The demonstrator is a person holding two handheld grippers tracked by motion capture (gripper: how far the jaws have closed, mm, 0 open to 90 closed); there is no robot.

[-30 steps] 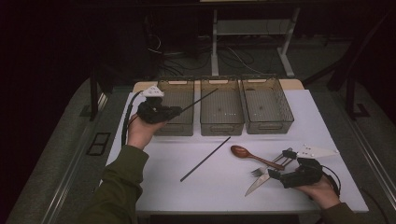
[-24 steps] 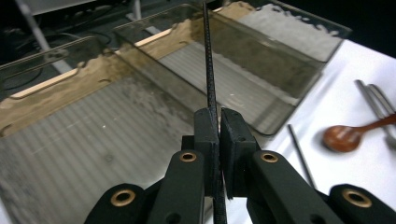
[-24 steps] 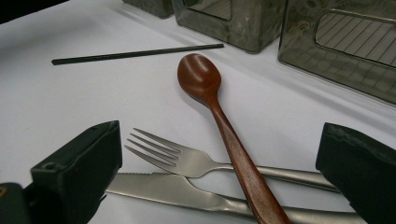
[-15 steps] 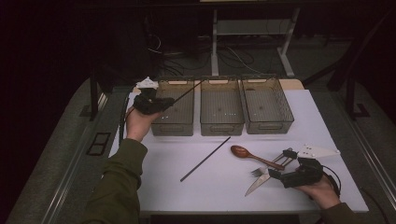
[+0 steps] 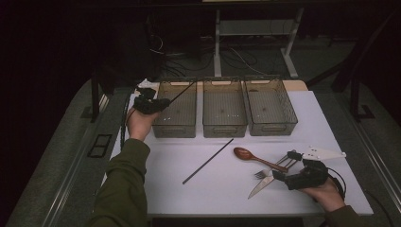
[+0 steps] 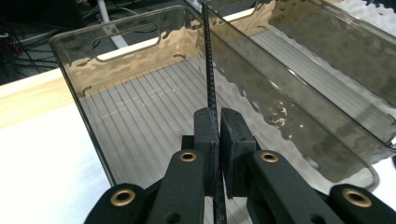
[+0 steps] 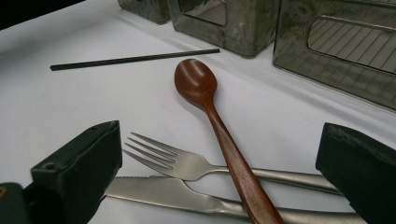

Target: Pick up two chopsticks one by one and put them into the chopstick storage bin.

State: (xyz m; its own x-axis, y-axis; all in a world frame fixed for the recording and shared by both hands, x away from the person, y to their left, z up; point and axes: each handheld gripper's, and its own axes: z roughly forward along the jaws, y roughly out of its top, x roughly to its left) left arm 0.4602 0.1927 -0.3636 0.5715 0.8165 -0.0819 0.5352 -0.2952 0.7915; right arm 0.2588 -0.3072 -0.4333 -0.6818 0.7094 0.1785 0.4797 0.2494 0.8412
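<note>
A white table top (image 5: 227, 189) is seen under dim light, with a bare wooden strip along its far edge; beyond it the room is dark, with cables on the floor and a pale desk frame (image 5: 217, 42).

3 smoky clear bins are lined up along the far side of the table: left bin (image 5: 177, 111), middle bin (image 5: 223, 109), right bin (image 5: 270, 106).

The left gripper (image 5: 153, 105) is held at the left bin's near-left corner, jaws pressed together on a black chopstick (image 6: 208, 70); the stick is angled up over that bin.

A 2nd black chopstick (image 5: 208, 161) is laid flat on the table, near the bins.

The right gripper (image 5: 283, 174) is rested low on the table, jaws spread wide, nothing pinched. Between the jaws are seen a wooden spoon (image 7: 210, 107), a fork (image 7: 182, 163) and a knife (image 7: 187, 198); the spoon handle is crossed over both.
</note>
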